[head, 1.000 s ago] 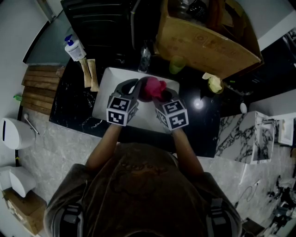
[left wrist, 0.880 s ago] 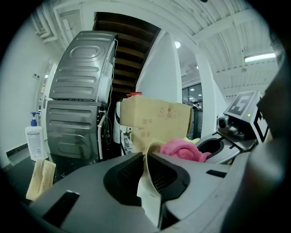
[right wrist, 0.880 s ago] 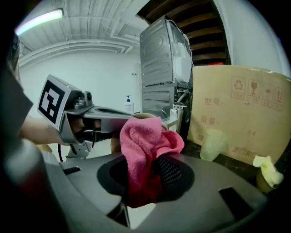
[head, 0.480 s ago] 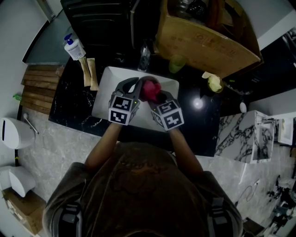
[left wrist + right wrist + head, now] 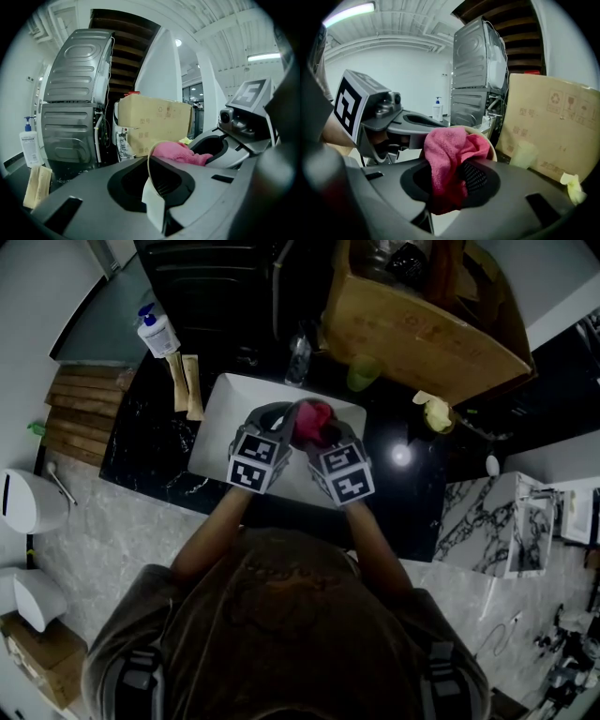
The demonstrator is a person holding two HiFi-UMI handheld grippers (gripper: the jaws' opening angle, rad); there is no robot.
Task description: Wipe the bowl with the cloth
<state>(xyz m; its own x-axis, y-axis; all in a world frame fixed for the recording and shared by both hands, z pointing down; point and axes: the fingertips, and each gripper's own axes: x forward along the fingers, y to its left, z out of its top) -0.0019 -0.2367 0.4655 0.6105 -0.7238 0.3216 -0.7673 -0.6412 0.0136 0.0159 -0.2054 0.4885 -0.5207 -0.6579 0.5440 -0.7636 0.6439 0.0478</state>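
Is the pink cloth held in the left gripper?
No, the cloth is clamped in the right gripper; the left gripper holds the bowl by its rim.

The cloth is pink, the bowl cream, the tray white, the counter black.

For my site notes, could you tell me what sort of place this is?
Probably a workshop-style mock kitchen: black stone counter, large cardboard box, bare metal appliance with exposed wiring.

Wears brown short-sleeved T-shirt, grey shoulder straps; wields grey left gripper and right gripper, each topped with black-and-white marker cube.
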